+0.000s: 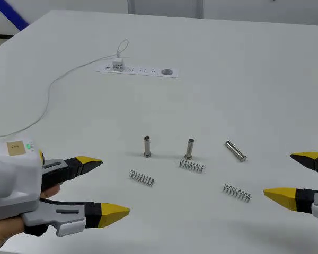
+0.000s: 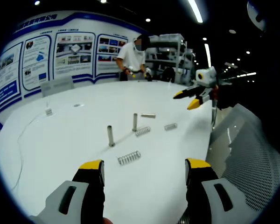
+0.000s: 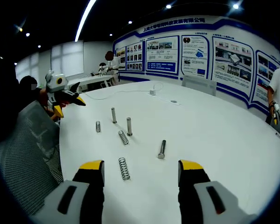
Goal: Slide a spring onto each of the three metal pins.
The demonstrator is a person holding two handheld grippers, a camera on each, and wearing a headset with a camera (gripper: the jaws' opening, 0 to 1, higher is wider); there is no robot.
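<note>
Two metal pins stand upright on the white table, one on the left [image 1: 147, 146] and one in the middle [image 1: 190, 149]. A third pin [image 1: 235, 151] lies on its side to the right. Three loose springs lie in front of them: left [image 1: 142, 178], middle [image 1: 191, 166] touching the middle pin's base, and right [image 1: 237, 192]. My left gripper [image 1: 108, 186] is open at the lower left, and the left spring [image 2: 129, 157] lies just ahead of it. My right gripper [image 1: 281, 175] is open at the right edge, close to the right spring [image 3: 124, 168] and the lying pin [image 3: 162, 149].
A white power strip [image 1: 138, 70] with a plug and a long cable lies at the back of the table. A grey mesh chair back [image 2: 242, 140] stands off the table's near edge. A person [image 2: 130, 58] stands at the far side.
</note>
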